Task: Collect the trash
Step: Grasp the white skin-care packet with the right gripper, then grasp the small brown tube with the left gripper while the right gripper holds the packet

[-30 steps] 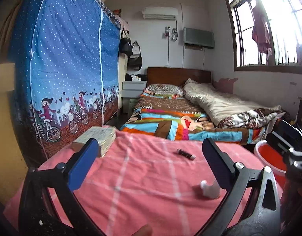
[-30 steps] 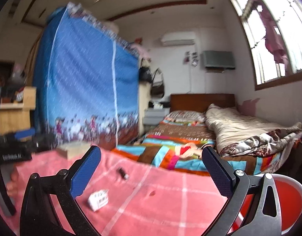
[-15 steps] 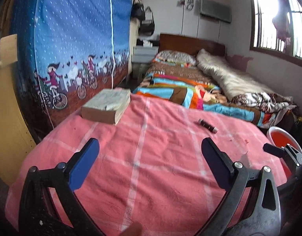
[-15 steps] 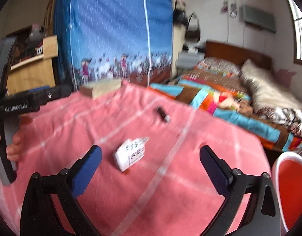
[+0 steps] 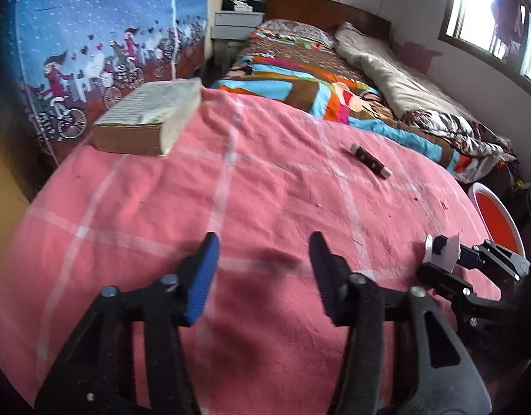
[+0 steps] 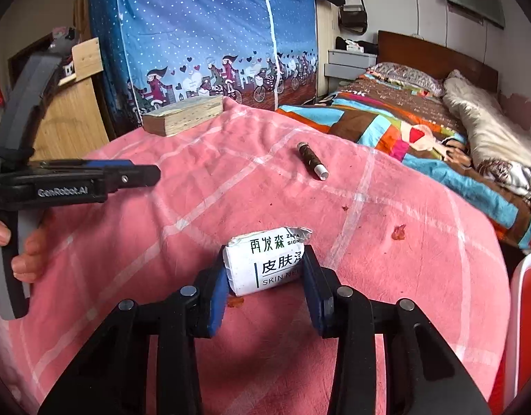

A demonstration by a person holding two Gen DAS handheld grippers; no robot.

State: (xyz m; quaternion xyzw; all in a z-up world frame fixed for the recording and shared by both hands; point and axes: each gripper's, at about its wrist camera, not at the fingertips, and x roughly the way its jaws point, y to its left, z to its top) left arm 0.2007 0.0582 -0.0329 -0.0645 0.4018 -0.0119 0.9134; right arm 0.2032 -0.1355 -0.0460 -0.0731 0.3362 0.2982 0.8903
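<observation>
Right wrist: 1 packet [image 6: 265, 266], 1 tube [image 6: 312, 160]

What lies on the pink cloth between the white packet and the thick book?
In the right wrist view, mostly bare pink cloth separates the white packet from the book; the brown tube lies off to the right.

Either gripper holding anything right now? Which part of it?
The right gripper clamps the white packet across its two short sides, near its lower end. The left gripper is open and holds nothing.
</observation>
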